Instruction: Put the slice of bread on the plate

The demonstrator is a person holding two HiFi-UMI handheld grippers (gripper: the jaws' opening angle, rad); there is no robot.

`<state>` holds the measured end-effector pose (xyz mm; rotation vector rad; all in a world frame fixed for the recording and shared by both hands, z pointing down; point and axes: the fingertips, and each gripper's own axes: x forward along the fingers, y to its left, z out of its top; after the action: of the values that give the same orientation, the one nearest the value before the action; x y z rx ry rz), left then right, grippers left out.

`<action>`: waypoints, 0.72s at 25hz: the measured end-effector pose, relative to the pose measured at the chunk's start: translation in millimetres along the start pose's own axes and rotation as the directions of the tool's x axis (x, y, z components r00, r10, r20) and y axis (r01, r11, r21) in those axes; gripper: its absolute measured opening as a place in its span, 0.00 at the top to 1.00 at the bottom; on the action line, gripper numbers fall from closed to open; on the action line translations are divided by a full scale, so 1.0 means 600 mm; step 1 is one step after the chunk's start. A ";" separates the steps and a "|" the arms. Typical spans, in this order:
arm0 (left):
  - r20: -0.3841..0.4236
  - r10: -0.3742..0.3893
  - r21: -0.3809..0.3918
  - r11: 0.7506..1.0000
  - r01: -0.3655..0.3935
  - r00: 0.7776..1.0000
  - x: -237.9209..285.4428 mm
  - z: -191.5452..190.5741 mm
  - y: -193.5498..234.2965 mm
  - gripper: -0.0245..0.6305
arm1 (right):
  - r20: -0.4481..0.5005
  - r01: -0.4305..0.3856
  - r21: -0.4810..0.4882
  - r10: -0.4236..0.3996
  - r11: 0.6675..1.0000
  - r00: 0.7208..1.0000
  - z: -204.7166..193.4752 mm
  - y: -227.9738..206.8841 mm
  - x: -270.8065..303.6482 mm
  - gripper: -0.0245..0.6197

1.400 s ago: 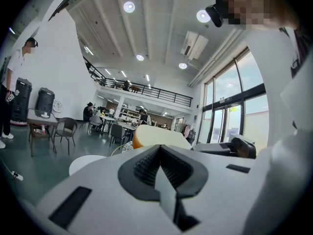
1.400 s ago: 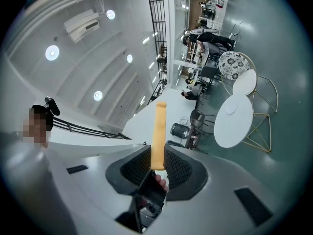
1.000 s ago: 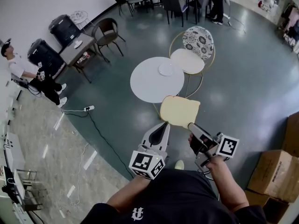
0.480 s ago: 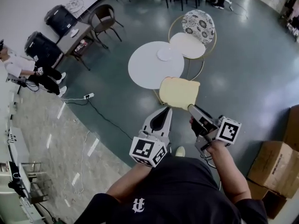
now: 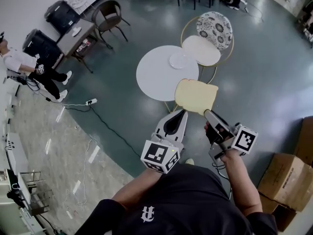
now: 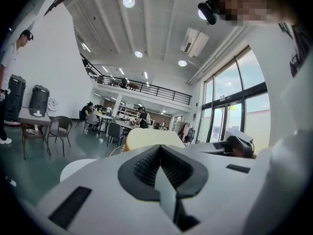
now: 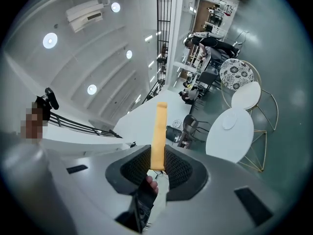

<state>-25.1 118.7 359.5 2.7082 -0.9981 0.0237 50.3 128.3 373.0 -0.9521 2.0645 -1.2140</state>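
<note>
Bread slice [image 5: 195, 96]: near edge buried between right gripper [image 5: 209, 113] pads; seen edge-on only in right gripper view. Plate [image 5: 177, 59] faint, white on white table [image 5: 154, 77]. Since earlier frame: slice and both grippers nearer table. Right jaws pinch slice, held in air short of plate. Left gripper [image 5: 182, 112] jaws pressed together, empty.

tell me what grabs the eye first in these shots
The pale slice of bread stands out, pinched at one edge by the right gripper and held in the air near the round white table. A small white plate sits on that table's far side; the left gripper is shut and empty.
</note>
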 end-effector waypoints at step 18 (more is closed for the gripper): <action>-0.002 -0.068 0.017 0.998 0.068 0.998 0.161 0.081 0.245 0.95 | 0.096 0.060 0.016 -0.061 0.998 0.994 0.118 -0.102 0.224 0.82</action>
<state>-49.1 -62.4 356.3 2.7555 -0.9087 0.0215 41.5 -35.0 382.7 -1.0531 1.9632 -1.1870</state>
